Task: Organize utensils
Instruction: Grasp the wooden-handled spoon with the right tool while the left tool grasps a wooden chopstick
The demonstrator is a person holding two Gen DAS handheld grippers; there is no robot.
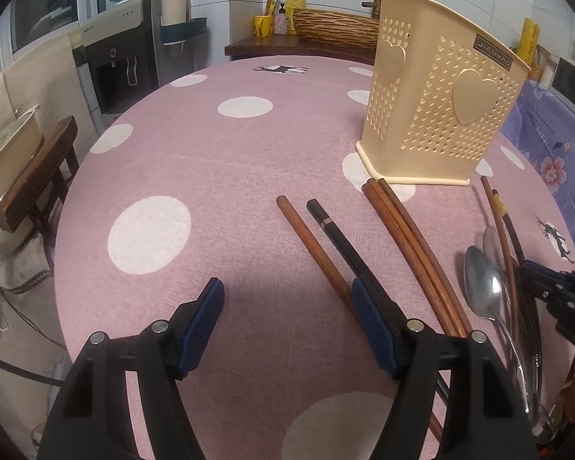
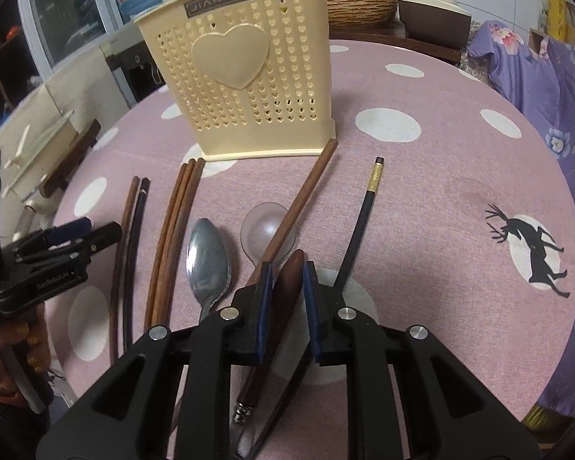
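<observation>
Now we gripped wooden handle [image 2: 287,280] in right gripper [image 2: 285,306] | its long axis pointed toward holder [image 2: 241,76] straight ahead | left gripper [image 1: 287,318] released.

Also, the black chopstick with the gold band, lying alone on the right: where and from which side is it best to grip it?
Grip the black chopstick near its middle, coming from above and closing across its width. It lies flat and alone on the tablecloth, with bare cloth on both sides there.
</observation>
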